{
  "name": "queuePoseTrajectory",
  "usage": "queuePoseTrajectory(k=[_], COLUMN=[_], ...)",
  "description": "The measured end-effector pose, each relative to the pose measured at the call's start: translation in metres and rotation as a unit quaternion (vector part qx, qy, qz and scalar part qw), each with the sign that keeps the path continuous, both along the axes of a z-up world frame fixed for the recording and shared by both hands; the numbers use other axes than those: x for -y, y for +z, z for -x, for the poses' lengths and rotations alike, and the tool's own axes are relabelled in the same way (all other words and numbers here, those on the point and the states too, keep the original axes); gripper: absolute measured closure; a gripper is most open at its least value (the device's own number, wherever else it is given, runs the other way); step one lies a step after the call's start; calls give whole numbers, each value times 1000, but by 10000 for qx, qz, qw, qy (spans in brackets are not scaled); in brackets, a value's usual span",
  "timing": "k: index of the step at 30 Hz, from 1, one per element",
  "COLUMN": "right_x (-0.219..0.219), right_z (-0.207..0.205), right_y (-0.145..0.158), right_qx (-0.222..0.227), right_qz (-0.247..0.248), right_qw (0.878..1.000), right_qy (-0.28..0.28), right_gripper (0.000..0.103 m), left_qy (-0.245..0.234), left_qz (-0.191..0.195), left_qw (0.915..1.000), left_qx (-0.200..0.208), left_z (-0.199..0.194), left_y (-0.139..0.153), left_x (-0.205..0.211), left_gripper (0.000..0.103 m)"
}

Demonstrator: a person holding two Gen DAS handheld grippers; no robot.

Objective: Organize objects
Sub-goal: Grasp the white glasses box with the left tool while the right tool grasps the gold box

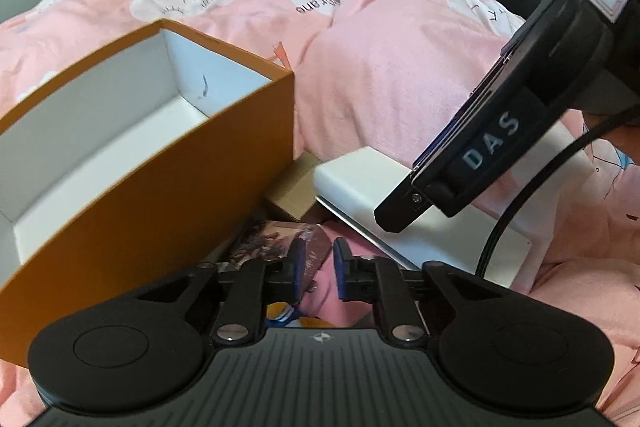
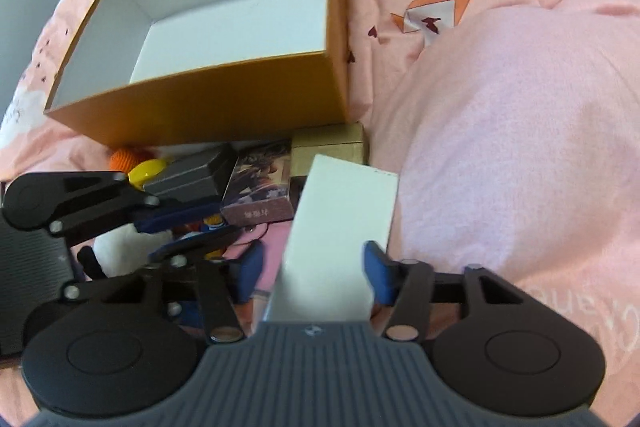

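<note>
Item: white box [image 2: 340, 227], on the bed beside the orange box [image 2: 208, 107], between the right hand-held gripper [image 2: 316, 275] pads, contact unclear. Left hand-held gripper [image 1: 316, 267] pressed together, seemingly empty. Advice: grip squarely, lift level.

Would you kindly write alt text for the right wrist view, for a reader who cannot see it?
The right gripper straddles a white rectangular box on a pink patterned bedspread. Beyond lies an open orange cardboard box with a white interior, with small items clustered before it; the left gripper enters from the left.
</note>
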State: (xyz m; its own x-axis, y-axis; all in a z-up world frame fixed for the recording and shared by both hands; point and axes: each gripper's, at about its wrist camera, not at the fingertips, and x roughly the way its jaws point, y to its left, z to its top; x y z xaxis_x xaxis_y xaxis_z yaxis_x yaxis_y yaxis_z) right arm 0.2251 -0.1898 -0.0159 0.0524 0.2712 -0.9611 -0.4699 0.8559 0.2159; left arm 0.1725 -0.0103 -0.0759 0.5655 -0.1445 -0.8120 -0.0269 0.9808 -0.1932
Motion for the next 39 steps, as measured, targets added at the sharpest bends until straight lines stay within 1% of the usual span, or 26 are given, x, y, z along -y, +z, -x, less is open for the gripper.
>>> queuePoseTrajectory(k=[2,7,8,9,10,13,14,16,18,20,21,22,25,27,28,29,30,31,32,33,34,35,36,38,39], right_x=[2,36,43,50,57,64,65,63,57,51,49,47,39,31,29,29,28,26,23,17,9,2,-2,-4,-4], right_z=[-2,-15,-18,-21,-23,-25,-25,-22,-18,-12,-10,-7,0,4,4,3,1,0,-2,-3,-2,-1,-1,-4,-4], right_y=[-2,-7,-10,-16,-22,-39,-45,-48,-40,-27,-20,-14,-6,-1,1,2,4,4,1,-5,-10,-14,-18,-18,-15], right_qx=[-29,-273,-409,-614,-803,-1048,-1088,-1152,-960,-776,-721,-692,-706,-495,-431,-424,-420,-448,-635,-804,-764,-689,-661,-727,-654], right_qz=[97,50,-78,-276,-478,-865,-975,-1089,-973,-927,-958,-1015,-1244,-1246,-1294,-1408,-1564,-1673,-1796,-1819,-1711,-1599,-1591,-1703,-1661], right_qw=[9999,9980,9967,9943,9913,9842,9818,9789,9831,9862,9869,9875,9861,9883,9881,9864,9839,9821,9791,9775,9801,9832,9836,9810,9824], right_qy=[-16,-574,-698,-823,-930,-1139,-1215,-1286,-1216,-1129,-1077,-991,-842,-722,-708,-731,-753,-738,-710,-703,-648,-551,-537,-570,-551], right_gripper=[55,56,51,46,44,46,53,54,61,72,74,76,76,76,76,80,87,103,103,103,103,103,103,102,101], left_qy=[3,131,147,260,254,320,334,427,513,608,905,1018,1228,1314,1512,1560,1680,1742,1807,1932,2002,1997,2031,1954,1873], left_qz=[28,-15,-18,-3,6,-26,-52,-100,-134,-124,-90,-77,-20,73,129,195,280,374,418,388,388,417,430,358,292], left_qw=[10000,9999,9999,9996,9997,9995,9994,9990,9986,9981,9958,9947,9923,9911,9882,9873,9851,9837,9824,9801,9786,9785,9778,9796,9814], left_qx=[16,50,49,58,60,55,46,43,34,43,82,105,136,191,216,229,249,248,237,235,268,295,299,306,316], left_z=[2,6,5,5,4,4,4,7,10,13,15,17,24,30,32,35,38,41,43,43,44,44,43,41,39], left_y=[1,3,4,4,4,5,6,7,10,13,14,14,17,20,22,24,26,28,30,32,33,35,36,37,38], left_x=[1,-2,-2,-2,-1,1,1,-1,-5,-8,-9,-10,-13,-17,-19,-22,-25,-28,-30,-31,-32,-32,-32,-29,-26], left_gripper=[86,86,86,86,86,86,86,86,86,86,86,85,85,85,85,85,85,84,85,83,79,78,78,77,75])
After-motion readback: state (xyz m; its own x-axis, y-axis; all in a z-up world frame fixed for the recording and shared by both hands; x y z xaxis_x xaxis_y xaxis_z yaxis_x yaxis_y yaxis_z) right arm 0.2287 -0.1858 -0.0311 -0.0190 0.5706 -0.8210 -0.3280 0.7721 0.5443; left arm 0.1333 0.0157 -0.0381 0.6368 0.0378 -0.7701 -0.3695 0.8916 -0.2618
